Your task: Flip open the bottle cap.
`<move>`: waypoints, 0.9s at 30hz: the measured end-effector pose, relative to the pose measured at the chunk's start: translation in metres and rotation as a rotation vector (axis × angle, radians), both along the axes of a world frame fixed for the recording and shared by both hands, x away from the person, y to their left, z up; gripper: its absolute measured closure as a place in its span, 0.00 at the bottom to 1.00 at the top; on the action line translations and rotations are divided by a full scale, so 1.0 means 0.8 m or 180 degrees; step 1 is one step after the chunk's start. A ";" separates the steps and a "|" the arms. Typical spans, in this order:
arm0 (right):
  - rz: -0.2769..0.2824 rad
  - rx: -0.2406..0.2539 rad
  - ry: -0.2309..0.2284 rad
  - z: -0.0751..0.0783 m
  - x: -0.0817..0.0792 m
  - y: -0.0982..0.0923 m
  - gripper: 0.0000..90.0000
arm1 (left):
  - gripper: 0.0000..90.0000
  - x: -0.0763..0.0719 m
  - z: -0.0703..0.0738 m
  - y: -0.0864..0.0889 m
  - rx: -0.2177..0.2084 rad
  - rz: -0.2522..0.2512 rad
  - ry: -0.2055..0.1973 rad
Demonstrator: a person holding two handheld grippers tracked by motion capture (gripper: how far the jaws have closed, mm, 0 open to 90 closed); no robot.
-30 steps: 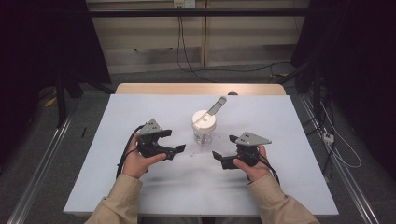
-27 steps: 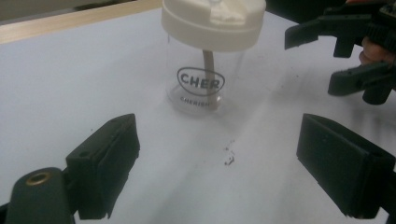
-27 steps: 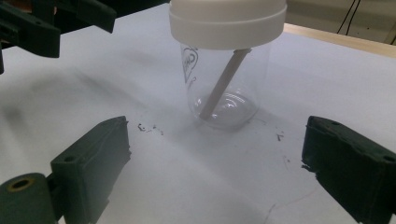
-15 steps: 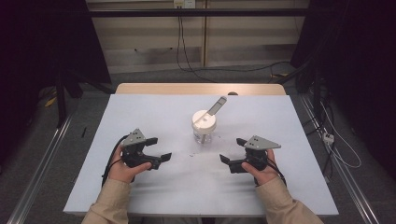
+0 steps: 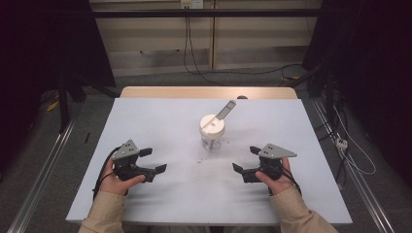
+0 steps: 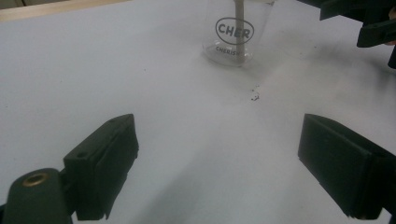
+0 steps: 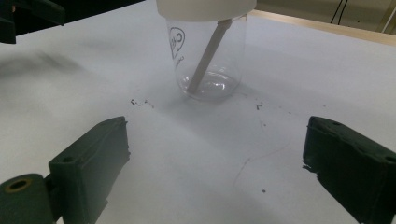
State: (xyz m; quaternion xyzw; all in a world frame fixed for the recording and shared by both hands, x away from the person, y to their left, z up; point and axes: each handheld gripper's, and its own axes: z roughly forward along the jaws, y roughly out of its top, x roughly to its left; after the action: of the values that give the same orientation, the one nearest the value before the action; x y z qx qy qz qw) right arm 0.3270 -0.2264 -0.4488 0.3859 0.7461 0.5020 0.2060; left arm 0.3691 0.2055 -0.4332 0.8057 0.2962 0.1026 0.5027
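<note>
A clear plastic cup (image 5: 212, 131) with a white lid stands upright at the middle of the white table (image 5: 160, 116). A pale straw (image 5: 225, 110) leans through the lid toward the far right. In the left gripper view the cup (image 6: 236, 35) carries printed lettering, and in the right gripper view the cup (image 7: 208, 51) shows the straw (image 7: 208, 53) resting on its bottom. My left gripper (image 5: 154, 160) is at the near left of the cup, open and empty (image 6: 217, 168). At the near right my right gripper (image 5: 244, 158) is also open with nothing between its jaws (image 7: 217, 168).
Small dark specks (image 5: 199, 160) lie on the table just in front of the cup. The wooden far edge (image 5: 209, 92) shows beyond the white sheet. Metal rails (image 5: 39, 189) run along both sides, and cables (image 5: 350, 155) lie on the floor at the right.
Both hands have drawn back from the cup toward the near edge. The left one moved farther, out to the left, and the right one shifted a little to the right.
</note>
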 end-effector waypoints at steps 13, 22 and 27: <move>-0.0048 0.0037 0.0004 0.001 -0.006 -0.016 0.07 | 0.12 -0.008 -0.004 0.023 -0.0012 0.0100 0.0016; -0.0065 0.0041 0.0011 0.000 -0.010 -0.025 0.07 | 0.12 -0.009 -0.005 0.029 -0.0008 0.0132 0.0010; -0.0070 0.0037 0.0024 -0.002 -0.013 -0.030 0.07 | 0.12 -0.009 -0.005 0.030 -0.0003 0.0150 0.0021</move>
State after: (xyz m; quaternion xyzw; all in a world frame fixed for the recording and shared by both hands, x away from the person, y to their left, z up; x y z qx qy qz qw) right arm 0.3163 -0.2502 -0.4501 0.3972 0.7396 0.5026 0.2064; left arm 0.3616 0.2299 -0.4373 0.7986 0.3167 0.1116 0.4995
